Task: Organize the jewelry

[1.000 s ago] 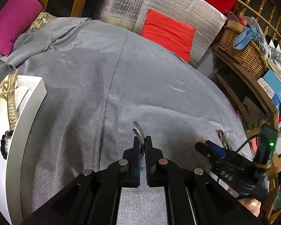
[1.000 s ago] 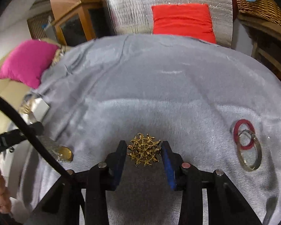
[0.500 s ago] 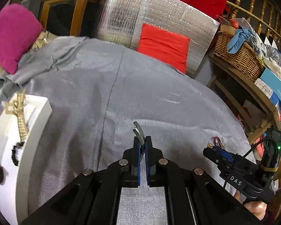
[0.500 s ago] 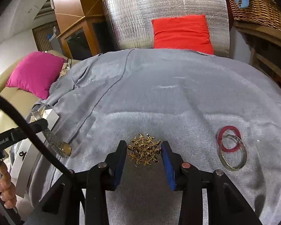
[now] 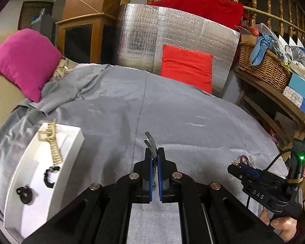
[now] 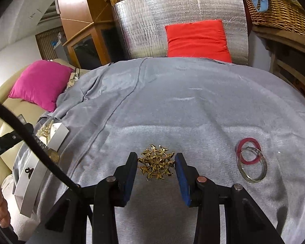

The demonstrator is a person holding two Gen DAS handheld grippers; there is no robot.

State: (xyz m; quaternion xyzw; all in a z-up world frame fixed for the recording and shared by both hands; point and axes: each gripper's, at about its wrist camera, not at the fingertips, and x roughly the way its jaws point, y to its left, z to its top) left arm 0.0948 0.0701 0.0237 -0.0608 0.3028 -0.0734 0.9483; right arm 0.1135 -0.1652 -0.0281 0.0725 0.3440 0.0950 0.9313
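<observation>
My left gripper [image 5: 154, 152] is shut on a grey metal watch [image 5: 150, 142] whose band sticks up past the fingertips; its gold face [image 6: 54, 156] hangs in the right wrist view. It is held above the grey cloth, right of the white jewelry box [image 5: 71, 142]. The box holds a gold hair claw [image 5: 50, 142], a black bead bracelet [image 5: 48, 175] and a small black piece [image 5: 24, 192]. My right gripper [image 6: 155, 160] is shut on a gold snowflake brooch [image 6: 155, 162], lifted over the cloth. A red ring and a silver bangle [image 6: 252, 162] lie to its right.
A grey cloth [image 6: 193, 101] covers the round table. A red cushion [image 5: 186, 67] leans on a silver foil panel at the far edge. A pink cushion [image 5: 24, 59] lies at left. A wicker basket [image 5: 262, 65] and boxes fill shelves at right.
Both grippers have risen and tilted up, so more of the room shows. The white box now sits nearer the left gripper. Both grips are unchanged.
</observation>
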